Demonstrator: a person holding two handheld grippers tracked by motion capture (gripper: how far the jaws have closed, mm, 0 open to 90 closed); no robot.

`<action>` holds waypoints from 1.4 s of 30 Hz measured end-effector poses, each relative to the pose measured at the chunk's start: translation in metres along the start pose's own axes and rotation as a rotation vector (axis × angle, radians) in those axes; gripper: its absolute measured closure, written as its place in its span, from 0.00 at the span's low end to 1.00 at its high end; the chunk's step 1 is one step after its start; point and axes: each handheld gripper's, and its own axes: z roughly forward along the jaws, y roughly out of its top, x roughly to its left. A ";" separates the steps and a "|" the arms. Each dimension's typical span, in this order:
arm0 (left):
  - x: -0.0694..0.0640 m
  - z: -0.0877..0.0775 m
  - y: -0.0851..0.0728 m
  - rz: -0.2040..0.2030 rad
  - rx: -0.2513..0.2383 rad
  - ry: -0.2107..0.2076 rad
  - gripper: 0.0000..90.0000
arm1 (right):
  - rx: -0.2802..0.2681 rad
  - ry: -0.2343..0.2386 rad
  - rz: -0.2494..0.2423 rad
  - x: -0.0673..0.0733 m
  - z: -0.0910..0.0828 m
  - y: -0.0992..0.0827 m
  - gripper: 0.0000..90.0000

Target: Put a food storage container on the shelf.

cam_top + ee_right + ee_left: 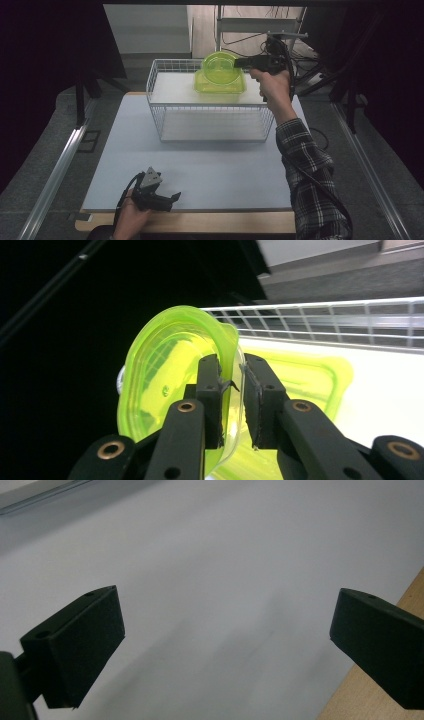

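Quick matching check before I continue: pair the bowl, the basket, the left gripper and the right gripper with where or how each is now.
Things:
1. bowl
2. basket
3. left gripper
4. right gripper

States:
A. jaws wide open, nothing between them
B. white wire, stands at the far side of the table
C. jaws on the bowl's rim
D. green, tilted on edge above the basket

Pairs: 1-D, 2-B, 3-A, 4-C

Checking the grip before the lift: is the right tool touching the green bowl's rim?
Touching. In the right gripper view the right tool has its jaws on either side of the green bowl wall, pads pressed against it.
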 end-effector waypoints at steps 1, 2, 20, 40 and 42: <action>0.000 0.000 0.000 0.000 0.000 0.000 0.01 | 0.001 -0.014 -0.003 0.001 0.000 0.000 0.86; 0.000 0.000 0.000 0.001 0.001 0.000 0.01 | -0.002 -0.024 0.000 0.001 0.001 0.001 0.85; -0.001 0.000 0.000 0.006 0.005 -0.001 0.01 | -0.026 -0.118 -0.012 0.002 0.007 0.002 0.73; -0.001 0.001 0.000 0.010 0.008 0.001 0.01 | -0.028 -0.058 -0.078 0.007 -0.010 -0.009 0.52; -0.001 0.001 0.000 0.011 0.009 0.001 0.01 | -0.022 -0.050 -0.083 0.008 -0.012 -0.012 0.50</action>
